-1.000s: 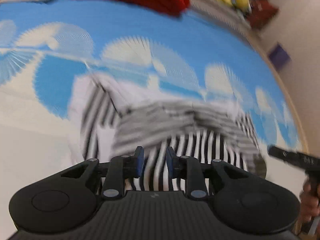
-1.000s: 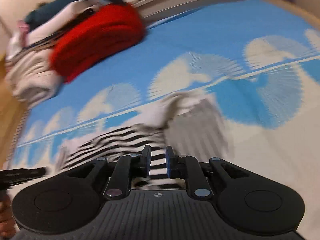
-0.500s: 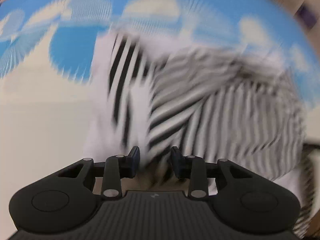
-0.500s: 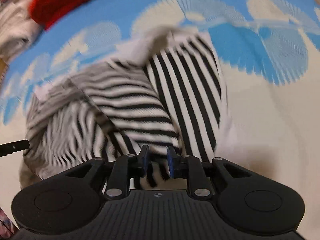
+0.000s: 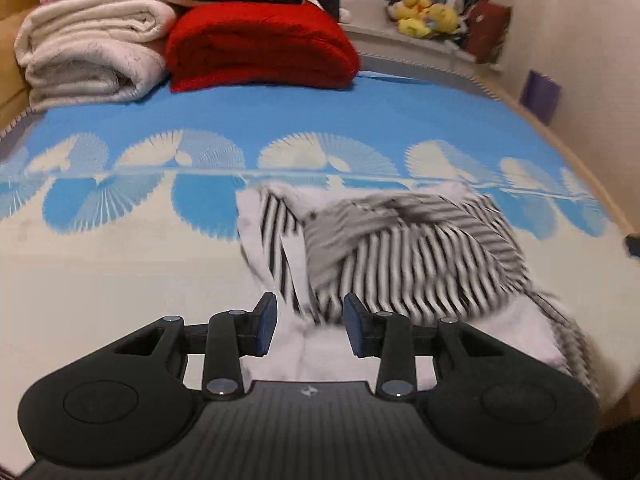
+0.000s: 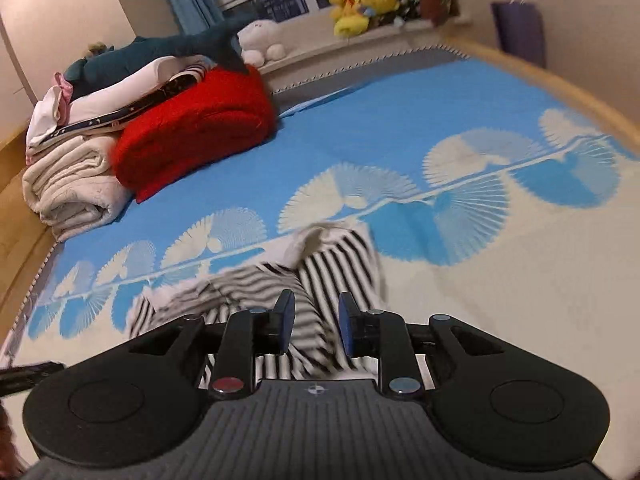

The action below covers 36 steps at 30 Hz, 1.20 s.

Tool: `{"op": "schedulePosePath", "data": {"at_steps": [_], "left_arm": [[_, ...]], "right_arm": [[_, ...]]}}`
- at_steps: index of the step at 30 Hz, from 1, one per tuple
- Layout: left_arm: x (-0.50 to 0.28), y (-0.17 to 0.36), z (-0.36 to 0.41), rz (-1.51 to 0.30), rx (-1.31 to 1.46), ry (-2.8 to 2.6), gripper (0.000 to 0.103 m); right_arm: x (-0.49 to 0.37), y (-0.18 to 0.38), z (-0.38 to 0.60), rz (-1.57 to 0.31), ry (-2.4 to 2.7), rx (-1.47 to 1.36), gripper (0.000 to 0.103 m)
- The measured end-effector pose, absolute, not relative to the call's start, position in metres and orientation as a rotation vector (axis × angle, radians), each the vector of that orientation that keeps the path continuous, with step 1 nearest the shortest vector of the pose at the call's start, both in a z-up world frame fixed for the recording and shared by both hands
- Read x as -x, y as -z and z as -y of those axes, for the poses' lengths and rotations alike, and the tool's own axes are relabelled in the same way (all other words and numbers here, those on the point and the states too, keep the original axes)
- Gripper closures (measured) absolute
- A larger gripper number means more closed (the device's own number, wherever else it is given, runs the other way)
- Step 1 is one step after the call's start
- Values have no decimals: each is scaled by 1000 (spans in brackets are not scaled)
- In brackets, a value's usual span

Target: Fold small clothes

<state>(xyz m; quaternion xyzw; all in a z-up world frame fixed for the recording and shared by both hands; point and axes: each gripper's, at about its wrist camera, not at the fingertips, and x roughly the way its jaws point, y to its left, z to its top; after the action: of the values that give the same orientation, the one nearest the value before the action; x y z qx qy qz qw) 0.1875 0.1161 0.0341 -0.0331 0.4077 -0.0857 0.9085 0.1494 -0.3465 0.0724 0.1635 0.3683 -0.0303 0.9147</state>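
A small black-and-white striped garment [image 5: 400, 256] lies crumpled on the blue and cream bedspread [image 5: 120, 264], part folded over itself. It also shows in the right wrist view [image 6: 320, 280]. My left gripper [image 5: 309, 322] is open and empty, its blue pads [image 5: 265, 320] standing apart just above the garment's near white edge. My right gripper [image 6: 316, 322] is open and empty above the garment's other near side. The garment blurs in both views.
A red folded blanket [image 5: 260, 44] and a cream rolled blanket [image 5: 88, 52] with stacked clothes sit at the bed's far end. A stuffed shark [image 6: 160, 52] lies on the stack. Yellow plush toys [image 6: 360, 4] line the window ledge. The wooden bed edge [image 6: 580, 96] runs along the right.
Both grippers dipped low over the garment, then opened wider and drew back and up. The garment now lies on the bed, free of both.
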Motion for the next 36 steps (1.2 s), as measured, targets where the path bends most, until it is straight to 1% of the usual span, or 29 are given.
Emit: {"op": "schedulePosePath", "data": {"at_steps": [2,4,5,6,9,12,16,19,20,24,28,30,32,36], "left_arm": [[-160,-25,-124,-866,123,196,64],[-133,-3,-133,-919,184,193,70],[-124,8,-135,-949,201,178,75],[-118,19,-137,-986,220,154,78],[-109,43,-142,-1102,294,109,78],[-105,54,-151,-1140,275,70,78],[-106,62,-170,-1169,370,12,77],[-107,73,-178,-1221,416,-26,76],[-108,77,-180,-1235,437,-24,75],[-111,86,-178,-1274,458,-20,65],[-116,98,-168,-1319,418,-27,65],[-117,102,-163,-1333,401,-19,57],[-118,103,-159,-1338,377,-14,55],[-119,104,-158,-1339,372,-15,55]], "right_arm": [[-122,-60,346,-784,76,-336,78],[-96,-41,348,-818,95,-355,81],[-91,-29,346,-834,109,-366,90],[-80,-22,347,-849,125,-381,94],[-54,-7,350,-871,152,-417,94],[-44,15,353,-931,204,-442,93],[-39,39,359,-1021,237,-467,93],[-39,54,362,-1081,247,-482,82],[-39,57,363,-1094,251,-487,76],[-42,67,362,-1138,244,-489,64],[-46,77,354,-1187,226,-451,63],[-48,81,352,-1209,224,-434,63],[-49,85,351,-1221,227,-420,63],[-50,87,348,-1228,217,-399,61]]}}
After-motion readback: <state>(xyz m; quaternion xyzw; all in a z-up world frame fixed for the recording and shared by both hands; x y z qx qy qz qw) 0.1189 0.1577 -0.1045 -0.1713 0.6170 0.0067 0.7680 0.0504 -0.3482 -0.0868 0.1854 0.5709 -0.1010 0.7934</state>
